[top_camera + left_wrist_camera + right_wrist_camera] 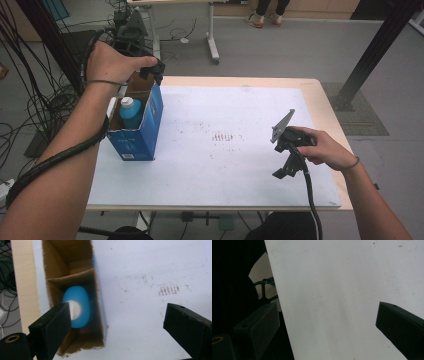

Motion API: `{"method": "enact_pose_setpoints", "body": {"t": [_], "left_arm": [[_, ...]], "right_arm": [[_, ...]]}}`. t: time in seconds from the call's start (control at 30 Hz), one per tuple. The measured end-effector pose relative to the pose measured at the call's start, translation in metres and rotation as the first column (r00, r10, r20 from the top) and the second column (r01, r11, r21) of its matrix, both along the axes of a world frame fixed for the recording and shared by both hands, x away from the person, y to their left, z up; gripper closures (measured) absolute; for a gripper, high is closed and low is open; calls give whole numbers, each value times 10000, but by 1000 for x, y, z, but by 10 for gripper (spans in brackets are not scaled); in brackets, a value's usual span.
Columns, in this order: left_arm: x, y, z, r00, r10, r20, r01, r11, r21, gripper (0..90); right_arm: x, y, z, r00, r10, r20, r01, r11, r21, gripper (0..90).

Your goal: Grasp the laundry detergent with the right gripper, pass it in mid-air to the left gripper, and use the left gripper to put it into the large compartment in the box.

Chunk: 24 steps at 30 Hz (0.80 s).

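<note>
One open-topped blue cardboard box (141, 131) stands upright near the 9 o'clock edge of the white table mat (220, 150), its brown inner walls showing. Inside it stands a blue bottle (131, 113) with a white cap (127, 102), upright in the compartment nearest the person. In the left gripper view a cardboard divider (72, 277) crosses the box; the bottle (77, 306) sits on the near side of it, and the far compartment looks bare as far as its visible floor goes.

The left gripper (150, 70) hangs just above the box's far rim, toward 11 o'clock on the table, held from above by the left hand (112, 62). Its jaws stand wide apart with nothing between them; in its own view one jaw overlaps the bottle's cap and the other lies over bare mat.

The right gripper (285, 170) rests low over the mat toward 4 o'clock, gripped by the right hand (325, 149), well apart from the box. Its jaws are also spread wide and hold nothing.

Faint brown smudges (222, 136) mark the mat's middle
</note>
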<state>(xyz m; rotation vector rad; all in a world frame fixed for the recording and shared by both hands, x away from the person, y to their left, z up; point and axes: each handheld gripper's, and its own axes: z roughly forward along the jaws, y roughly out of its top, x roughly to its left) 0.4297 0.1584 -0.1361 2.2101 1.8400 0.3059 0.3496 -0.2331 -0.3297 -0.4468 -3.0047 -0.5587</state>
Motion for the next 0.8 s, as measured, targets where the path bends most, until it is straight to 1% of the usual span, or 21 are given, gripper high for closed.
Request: {"method": "enact_pose_setpoints", "body": {"t": [0.07,0.13,0.23,0.33,0.4,0.47,0.6,0.63,0.7,0.8], "left_arm": [[1,-6,1,9999,-110,14,110,9999,18,79],[2,-11,1,9998,-213,20,213,9997,-101,79],[3,-19,0,9993,-376,-87,375,9992,-100,79],[4,-27,2,9986,-530,-18,529,9981,-312,78],[5,-32,1,9982,-599,-5,599,9976,-353,73],[7,-37,-1,9970,-778,-52,775,9963,-381,71],[11,-46,-11,9948,-1009,-160,1002,9941,-410,70],[13,-48,-14,9945,-1026,-224,1017,9941,-363,71],[15,-51,-20,9936,-1101,-234,1091,9931,-420,75],[17,-56,-31,9918,-1228,-363,1211,9916,-460,77]], "right_arm": [[0,0,0,10000,-1,-27,1,10000,-9,47],[0,0,1,10000,-39,-46,38,10000,-23,47],[0,0,1,10000,22,-12,-22,10000,21,47],[0,-1,2,10000,-7,-14,7,10000,-2,46],[0,-1,2,10000,30,2,-30,10000,74,47],[0,-1,3,10000,7,-59,-6,10000,93,46],[1,-1,6,10000,-25,-79,26,9999,104,44],[1,-1,7,9999,-72,-107,72,10000,43,44],[2,-1,9,9999,-56,-128,57,10000,50,44],[2,-2,14,9998,-101,-151,101,9999,-34,43]]}}
